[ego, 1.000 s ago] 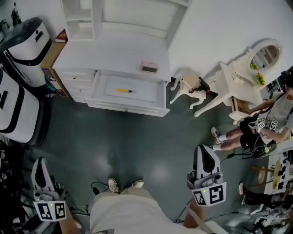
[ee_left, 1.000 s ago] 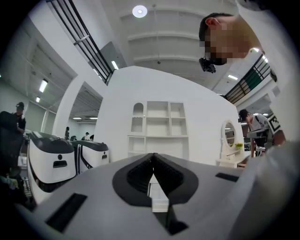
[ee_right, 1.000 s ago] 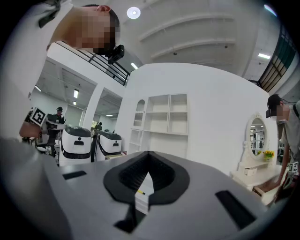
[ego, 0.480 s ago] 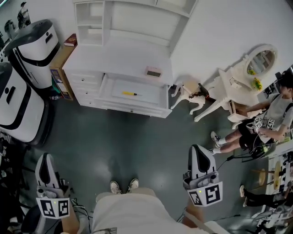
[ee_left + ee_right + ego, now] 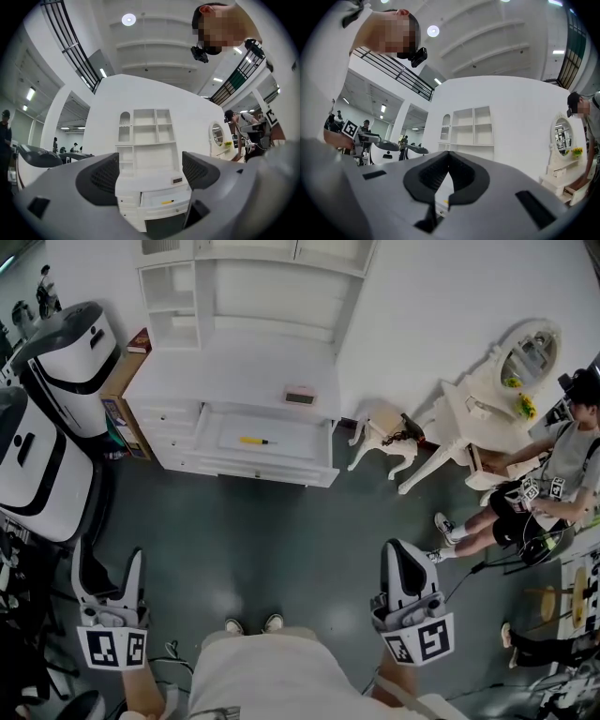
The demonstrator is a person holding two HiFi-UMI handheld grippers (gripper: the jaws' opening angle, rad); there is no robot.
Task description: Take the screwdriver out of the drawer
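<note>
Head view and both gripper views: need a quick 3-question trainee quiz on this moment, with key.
1. True or false: the screwdriver lies inside the open drawer.
2. Of the left gripper and the right gripper, which is open? A: left only. B: right only. C: both.
3. Short answer: what is either gripper holding?

Key
1. True.
2. A. The left gripper's jaws have just been opening and stand apart, with nothing between them. The right gripper's jaws are together.
3. Nothing. Both are well short of the desk.
</note>
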